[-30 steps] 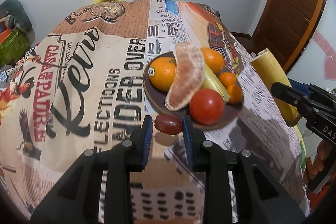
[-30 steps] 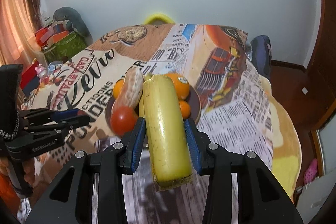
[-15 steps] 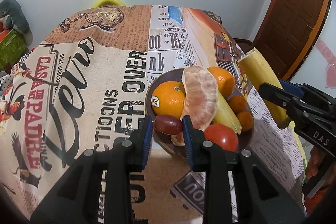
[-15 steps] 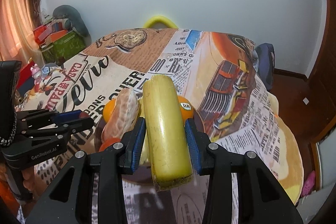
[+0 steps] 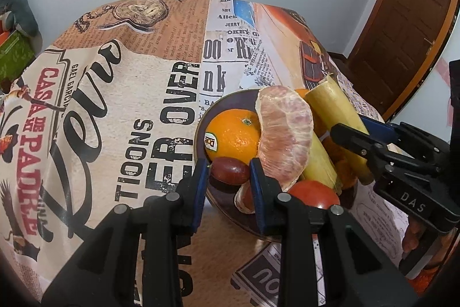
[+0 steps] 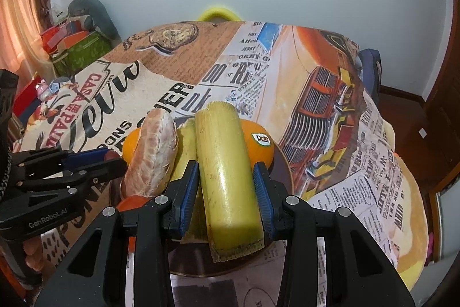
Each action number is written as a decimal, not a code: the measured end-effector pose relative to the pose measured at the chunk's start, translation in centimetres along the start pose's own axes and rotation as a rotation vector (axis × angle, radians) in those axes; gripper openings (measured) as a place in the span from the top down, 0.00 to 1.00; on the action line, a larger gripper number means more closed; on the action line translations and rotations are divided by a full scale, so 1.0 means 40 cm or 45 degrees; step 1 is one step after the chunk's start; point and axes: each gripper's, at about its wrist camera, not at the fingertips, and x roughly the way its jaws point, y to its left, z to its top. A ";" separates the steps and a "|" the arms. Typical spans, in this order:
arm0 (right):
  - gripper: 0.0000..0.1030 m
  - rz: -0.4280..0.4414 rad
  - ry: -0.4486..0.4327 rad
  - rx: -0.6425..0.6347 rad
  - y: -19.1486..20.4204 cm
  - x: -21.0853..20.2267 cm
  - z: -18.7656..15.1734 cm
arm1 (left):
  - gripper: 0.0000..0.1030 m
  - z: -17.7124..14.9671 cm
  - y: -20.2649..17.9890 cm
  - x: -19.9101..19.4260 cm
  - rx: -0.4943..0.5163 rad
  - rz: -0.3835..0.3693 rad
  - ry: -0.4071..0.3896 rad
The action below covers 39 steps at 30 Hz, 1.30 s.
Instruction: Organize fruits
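While the left tongs (image 5: 229,174) pinch a dark red grape (image 5: 230,170) over the near left rim of the brown plate (image 5: 227,209), the right tongs (image 6: 226,186) clamp a yellow-green cane stalk (image 6: 227,177) above the plate's right side. An orange (image 5: 231,137) on the plate wears a "Dole" sticker; a peeled pomelo wedge (image 5: 284,138) leans beside it. Printed on the tabletop cloth (image 5: 115,94): "OVER", "CASA DE PADRE". Tong bodies read "GenRobot.AI" and "DAS".

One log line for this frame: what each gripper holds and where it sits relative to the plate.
left gripper: shut on grape, over plate | right gripper: shut on sugarcane piece, over plate | nothing released yet
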 end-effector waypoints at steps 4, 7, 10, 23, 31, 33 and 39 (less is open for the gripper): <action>0.65 0.006 0.005 -0.005 -0.001 0.002 0.001 | 0.66 0.000 0.005 0.002 -0.009 0.007 -0.002; 0.64 0.011 0.010 -0.009 0.001 0.001 0.001 | 0.55 0.000 0.019 0.004 -0.037 0.016 0.001; 0.64 0.024 0.019 -0.026 0.008 0.001 0.003 | 0.52 -0.001 0.032 0.006 -0.065 -0.001 0.010; 0.62 -0.005 -0.019 -0.056 0.032 -0.049 0.011 | 0.52 0.002 0.020 -0.066 -0.052 -0.012 -0.044; 0.62 -0.008 -0.163 -0.028 0.057 -0.209 0.023 | 0.52 0.000 -0.018 -0.286 -0.008 -0.014 -0.229; 0.62 -0.011 -0.214 -0.025 0.072 -0.271 0.020 | 0.52 -0.004 -0.032 -0.358 0.003 -0.022 -0.293; 0.62 -0.049 -0.373 -0.028 0.122 -0.433 0.002 | 0.52 -0.027 -0.085 -0.561 0.041 -0.047 -0.484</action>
